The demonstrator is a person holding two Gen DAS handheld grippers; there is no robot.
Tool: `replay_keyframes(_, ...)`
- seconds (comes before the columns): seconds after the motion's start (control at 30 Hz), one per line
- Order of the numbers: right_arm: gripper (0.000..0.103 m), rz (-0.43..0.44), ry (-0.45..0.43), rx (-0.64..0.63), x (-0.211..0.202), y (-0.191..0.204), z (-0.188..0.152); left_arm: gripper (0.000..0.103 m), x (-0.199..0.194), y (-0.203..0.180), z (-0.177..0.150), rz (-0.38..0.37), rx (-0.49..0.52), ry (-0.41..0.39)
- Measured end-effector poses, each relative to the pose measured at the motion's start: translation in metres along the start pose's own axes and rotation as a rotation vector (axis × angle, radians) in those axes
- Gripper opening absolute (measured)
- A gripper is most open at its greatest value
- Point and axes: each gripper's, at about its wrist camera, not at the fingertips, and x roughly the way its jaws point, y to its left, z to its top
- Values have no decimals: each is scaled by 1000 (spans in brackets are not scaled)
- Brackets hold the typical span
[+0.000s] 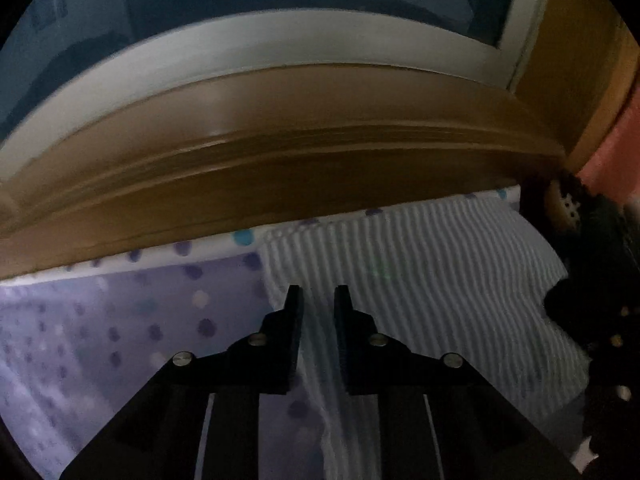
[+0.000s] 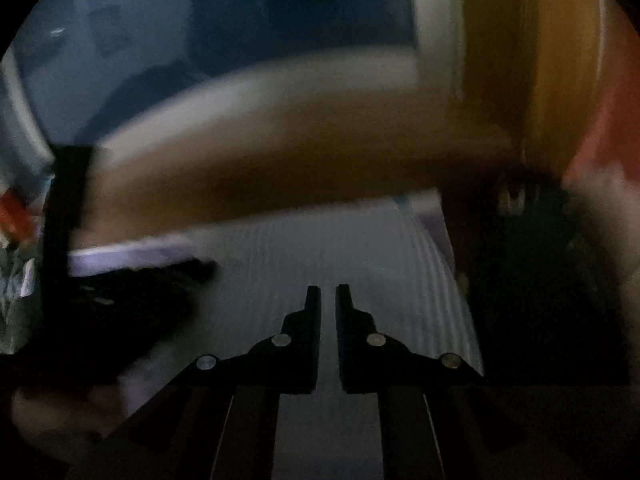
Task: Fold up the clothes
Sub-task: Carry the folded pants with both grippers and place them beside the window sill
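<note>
1. Striped garment spread on the dotted bedsheet, near the far wooden frame.
2. Left gripper slightly parted over the garment's left edge; pinching cloth or not, cannot tell.
3. Right gripper nearly closed, narrow gap, over the stripes; view blurred, cannot tell.
4. Probably light, soft, limp; best taken at an edge or corner.

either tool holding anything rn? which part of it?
Left tool: a fold of the striped garment runs up between its fingers, apparently pinched near the garment's left edge. Right tool: nearly closed over the garment, but too blurred to tell whether it grips.
</note>
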Motion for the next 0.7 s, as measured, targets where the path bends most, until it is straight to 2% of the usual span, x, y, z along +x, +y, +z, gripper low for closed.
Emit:
replay_keyframes(0.07, 6, -21, -28, -47, -10, 10, -1, 16, -5, -6, -1, -12, 10, 18)
replay_keyframes(0.23, 6, -47, 56, 3, 5, -8, -16, 16, -15, -18, -9, -40, 41, 22)
replay_keyframes(0.57, 6, -11, 145, 79, 17, -29, -34, 16, -9, -20, -14, -40, 54, 43)
replay_keyframes(0.7, 5, 17, 182, 64, 24, -31, -38, 16, -4, -14, -12, -85, 10, 73)
